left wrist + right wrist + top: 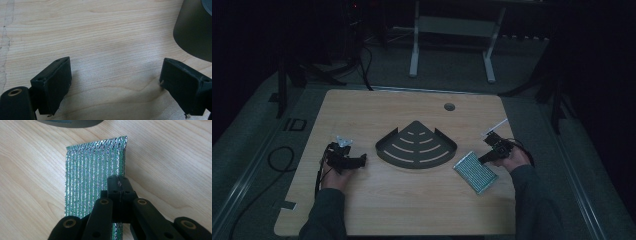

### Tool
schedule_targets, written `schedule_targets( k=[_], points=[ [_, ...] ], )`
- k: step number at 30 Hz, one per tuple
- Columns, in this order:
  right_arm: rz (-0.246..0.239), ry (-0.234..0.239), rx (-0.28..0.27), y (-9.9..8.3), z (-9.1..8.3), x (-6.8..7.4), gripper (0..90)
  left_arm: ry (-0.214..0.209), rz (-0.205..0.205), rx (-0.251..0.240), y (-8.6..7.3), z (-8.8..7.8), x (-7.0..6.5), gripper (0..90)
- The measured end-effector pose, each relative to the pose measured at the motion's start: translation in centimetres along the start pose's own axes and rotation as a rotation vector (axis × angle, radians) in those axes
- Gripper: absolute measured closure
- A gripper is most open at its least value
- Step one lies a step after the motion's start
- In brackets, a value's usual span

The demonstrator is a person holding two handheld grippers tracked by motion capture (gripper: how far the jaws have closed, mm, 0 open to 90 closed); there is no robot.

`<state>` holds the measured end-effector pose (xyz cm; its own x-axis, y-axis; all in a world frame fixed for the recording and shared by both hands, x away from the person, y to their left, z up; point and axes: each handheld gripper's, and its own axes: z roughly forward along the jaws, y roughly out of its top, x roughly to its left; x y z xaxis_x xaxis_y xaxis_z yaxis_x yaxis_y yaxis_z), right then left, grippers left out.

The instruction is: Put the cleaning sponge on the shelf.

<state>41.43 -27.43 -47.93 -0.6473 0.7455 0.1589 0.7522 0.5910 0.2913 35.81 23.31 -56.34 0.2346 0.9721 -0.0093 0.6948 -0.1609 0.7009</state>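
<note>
A green and silver ribbed scouring pad lies flat on the wooden table at the right. My right gripper is shut on the pad's near right edge, its jaws pressed together there. A dark quarter-round slotted corner shelf sits in the middle of the table; its edge shows in the left gripper view and the right gripper view. My left gripper rests to the left of the shelf, open wide over bare wood with nothing between its fingers.
A round cable hole lies near the table's far edge. Behind the table a white frame stands on the floor. A cable loop lies on the floor at the left. The room around the table is dark.
</note>
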Motion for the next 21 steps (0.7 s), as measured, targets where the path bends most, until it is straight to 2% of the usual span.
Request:
schedule_targets(
  k=[21],
  points=[
    [-0.018,-0.049,-0.02,1.2,-2.7,0.3,90.0,0.001,0.0,-0.001,0.0,0.0,0.0,10.8]
  ],
)
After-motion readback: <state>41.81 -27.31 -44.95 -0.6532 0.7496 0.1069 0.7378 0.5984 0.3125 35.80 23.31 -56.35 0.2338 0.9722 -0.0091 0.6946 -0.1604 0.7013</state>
